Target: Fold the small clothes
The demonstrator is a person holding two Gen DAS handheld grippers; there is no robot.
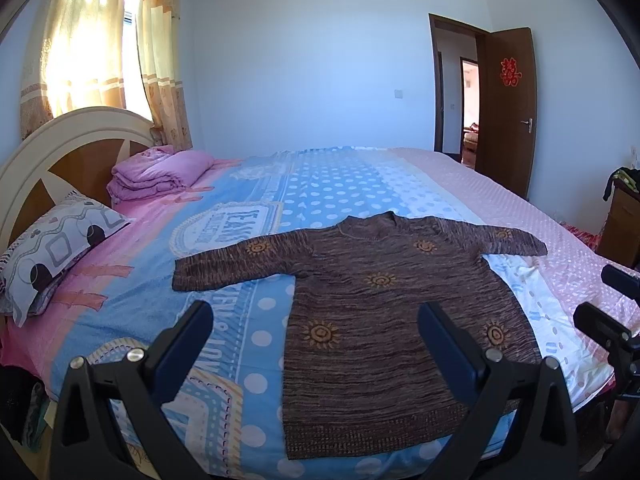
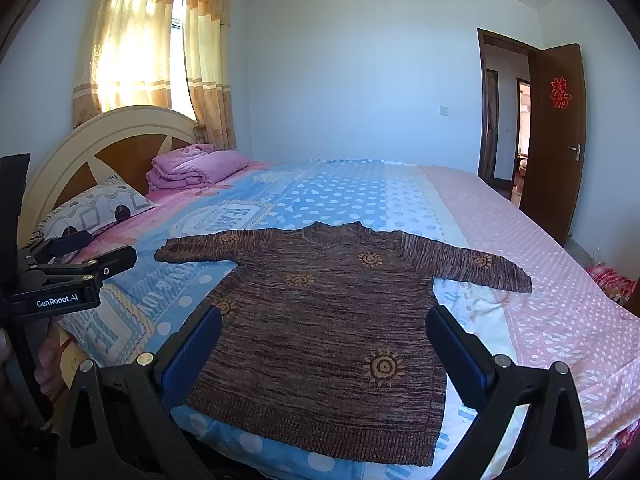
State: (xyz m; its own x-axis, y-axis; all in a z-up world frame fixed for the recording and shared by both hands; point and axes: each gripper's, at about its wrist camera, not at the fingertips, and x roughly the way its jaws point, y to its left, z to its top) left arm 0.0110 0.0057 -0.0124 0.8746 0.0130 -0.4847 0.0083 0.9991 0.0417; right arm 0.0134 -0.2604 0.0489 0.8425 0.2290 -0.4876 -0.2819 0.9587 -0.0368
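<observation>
Around me, the bed [image 1: 520, 216] takes up nearly everything: a sheet in pink, blue and white-dotted bands, with a cream and brown headboard [image 1: 60, 148] at its far left end. A folded purple blanket [image 1: 160, 174] sits against that headboard, and a patterned pillow [image 1: 56, 248] lies nearer my side, both well apart from the garment. Sunlit yellow curtains [image 1: 104, 40] hang behind the headboard, and a brown door [image 2: 558, 136] with a red paper cutting stands open at the far right. Nothing lies on or against the brown sweater [image 2: 320, 320], which is spread flat and face up on the blue part of the sheet near the bed's front edge, both sleeves stretched out sideways, the hem toward me and the collar away. My left gripper [image 1: 316, 324] hangs above the hem, its two blue-padded fingers wide apart and empty, the left finger over bare sheet and the right one over the knit. My right gripper [image 2: 324, 328] hovers likewise, spread wide with nothing between its fingers, which frame the sweater's lower body. In the right wrist view my left gripper shows at the left edge, level and pointing across the bed, with fingertips of my hand [image 2: 46, 364] just visible beneath it.
</observation>
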